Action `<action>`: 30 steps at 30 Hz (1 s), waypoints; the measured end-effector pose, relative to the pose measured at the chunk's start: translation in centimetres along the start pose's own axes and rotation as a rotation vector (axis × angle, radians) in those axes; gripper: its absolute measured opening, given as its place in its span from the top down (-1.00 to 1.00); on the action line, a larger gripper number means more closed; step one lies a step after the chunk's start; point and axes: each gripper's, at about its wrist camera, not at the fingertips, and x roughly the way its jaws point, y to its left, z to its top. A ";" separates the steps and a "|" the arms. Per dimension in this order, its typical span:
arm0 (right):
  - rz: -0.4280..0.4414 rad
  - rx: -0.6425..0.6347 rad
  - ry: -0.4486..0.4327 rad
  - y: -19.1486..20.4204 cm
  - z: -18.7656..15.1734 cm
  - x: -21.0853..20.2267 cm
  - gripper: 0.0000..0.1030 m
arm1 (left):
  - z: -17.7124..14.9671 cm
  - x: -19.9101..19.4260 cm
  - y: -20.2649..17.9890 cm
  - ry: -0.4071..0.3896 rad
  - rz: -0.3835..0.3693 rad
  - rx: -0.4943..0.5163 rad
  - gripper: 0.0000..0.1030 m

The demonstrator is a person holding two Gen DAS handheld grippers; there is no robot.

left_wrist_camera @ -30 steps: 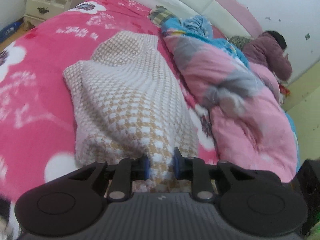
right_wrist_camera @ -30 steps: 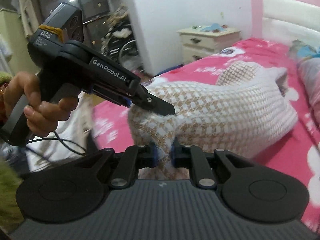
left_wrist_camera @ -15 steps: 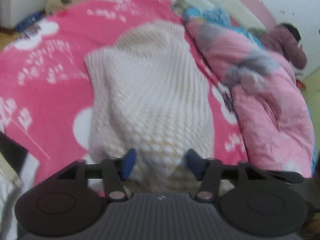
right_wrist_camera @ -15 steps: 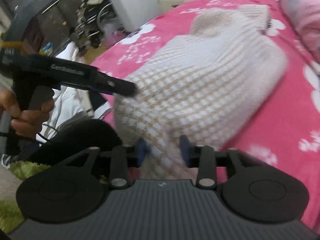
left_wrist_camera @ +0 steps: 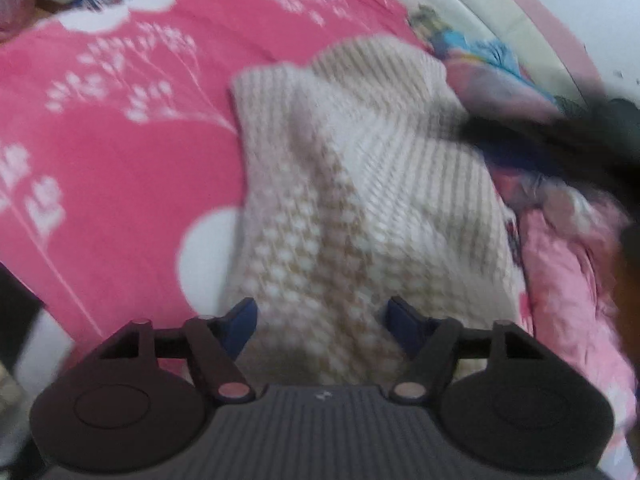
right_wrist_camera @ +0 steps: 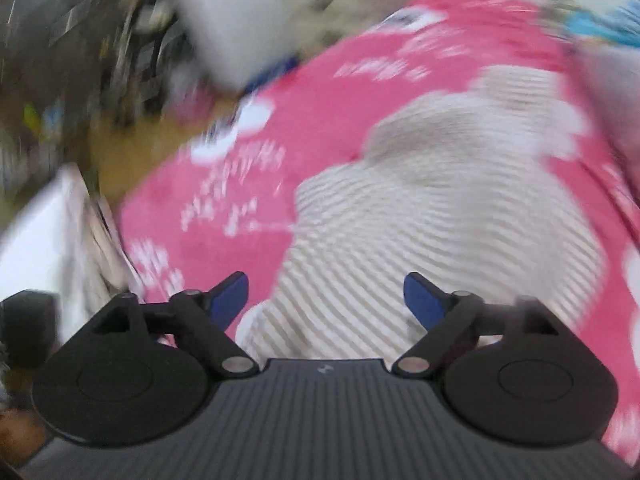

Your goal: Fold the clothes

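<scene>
Left wrist view first: the left gripper point(left_wrist_camera: 320, 318) points down at the near end of a cream-and-tan knitted sweater point(left_wrist_camera: 360, 200), its blue pads point(left_wrist_camera: 240, 322) standing well apart. The knit lies in the gap between them, but neither pad presses on it, so nothing is gripped. The sweater is spread on a bright pink bedspread point(left_wrist_camera: 120, 140) printed with white flowers, running from the near edge away toward the far side of the bed. To its right sits a bunched pale pink quilt point(left_wrist_camera: 568, 280) with blue and grey patches. A dark, blurred shape crosses the upper right over the sweater's far right edge; too smeared to name for sure. A cream headboard point(left_wrist_camera: 480, 12) curves along the far right.

Over to the right wrist view, heavily motion-blurred: the right gripper point(right_wrist_camera: 326, 300) has its jaws spread wide and opening further, blue pads point(right_wrist_camera: 230, 298) clear of the fabric. The knitted sweater point(right_wrist_camera: 440, 220) fills the middle and right of the frame, its near edge lying below the gap between the pads, loose, not pinched. The pink bedspread point(right_wrist_camera: 320, 120) shows around it. On the left, beyond the bed's edge, there's a strip of wooden floor point(right_wrist_camera: 140, 148) and dark clutter, too blurred to make out.
</scene>
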 end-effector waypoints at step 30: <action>-0.178 0.780 -0.315 -23.3 -19.5 -17.1 0.94 | -4.1 2.2 -21.8 0.110 -0.429 0.533 -0.10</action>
